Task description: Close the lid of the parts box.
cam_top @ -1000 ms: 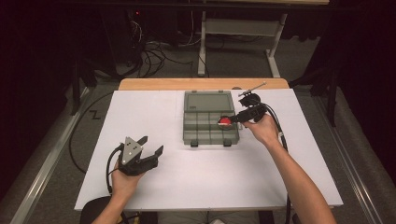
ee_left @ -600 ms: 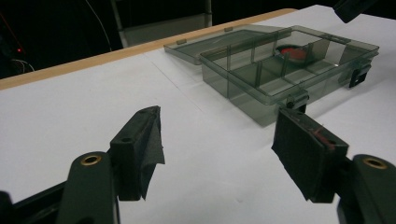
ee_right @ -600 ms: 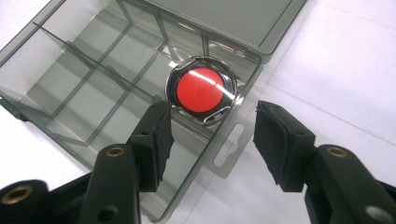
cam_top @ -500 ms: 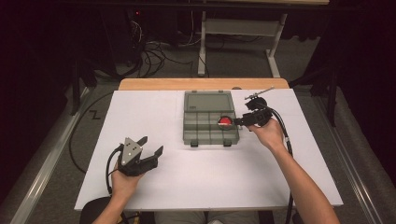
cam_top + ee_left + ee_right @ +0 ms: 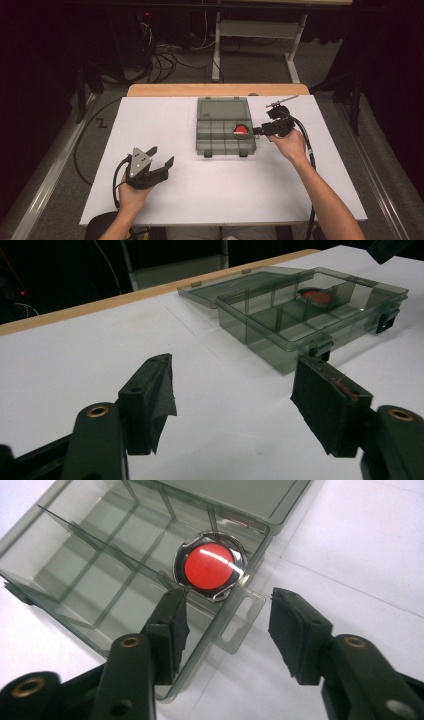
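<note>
The red-capped metal piece [image 5: 210, 572] lies in a corner compartment of the open organiser box [image 5: 215, 135] — just ahead of the right claw [image 5: 227, 620], whose released, recently narrowing jaws straddle the box wall. The left claw [image 5: 235, 400] rests released, well apart on the tabletop [image 5: 180, 195].

Readable text: none on any surface.
Compartment box [image 5: 224, 129]: smoky clear plastic, no label or brand legible.
Red disc [image 5: 209, 566]: plain glossy face in a metal rim, no lettering.
Grippers: black jaws, no markings legible.
White tabletop [image 5: 210, 200]: unmarked, no signs.
</note>
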Motion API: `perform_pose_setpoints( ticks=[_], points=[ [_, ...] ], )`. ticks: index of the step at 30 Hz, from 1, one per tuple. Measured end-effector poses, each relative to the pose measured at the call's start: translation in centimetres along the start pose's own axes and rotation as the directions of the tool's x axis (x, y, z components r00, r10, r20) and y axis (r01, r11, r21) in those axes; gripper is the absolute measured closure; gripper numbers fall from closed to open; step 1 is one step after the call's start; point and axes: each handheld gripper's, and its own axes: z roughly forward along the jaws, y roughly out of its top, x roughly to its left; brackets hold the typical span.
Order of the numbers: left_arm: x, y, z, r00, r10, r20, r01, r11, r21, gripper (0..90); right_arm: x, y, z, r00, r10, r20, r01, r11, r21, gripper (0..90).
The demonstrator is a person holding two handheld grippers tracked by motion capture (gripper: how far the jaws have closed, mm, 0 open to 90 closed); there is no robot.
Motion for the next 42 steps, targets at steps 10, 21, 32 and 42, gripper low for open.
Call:
perform_pose_setpoints(
  ticks=[10, 21, 32, 42],
  points=[
    [-0.1, 0.0, 0.3, 0.9999, 0.006, 0.009, -0.007, 0.9998, 0.021, 33.2, -0.4, 0.0, 0.8, 0.9968, 0.067, -0.042, -0.067, 0.998, 0.004, 63.0],
    [0.1, 0.1, 0.8, 0.9983, -0.042, 0.039, 0.039, 0.9964, 0.076, 33.0, -0.3, 0.1, 2.1, 0.9966, 0.058, -0.058, -0.054, 0.997, 0.056, 69.8],
    [-0.3, 1.0, 1.0, 0.9997, -0.013, 0.020, 0.012, 0.9978, 0.066, 29.0, -0.3, 0.2, 2.8, 0.9976, 0.061, -0.034, -0.058, 0.995, 0.081, 73.0],
    [0.1, 3.2, 3.4, 0.9977, -0.060, 0.032, 0.058, 0.9956, 0.074, 29.7, -0.1, 0.4, 2.9, 0.9981, 0.060, -0.012, -0.059, 0.993, 0.103, 74.9]
  ],
)
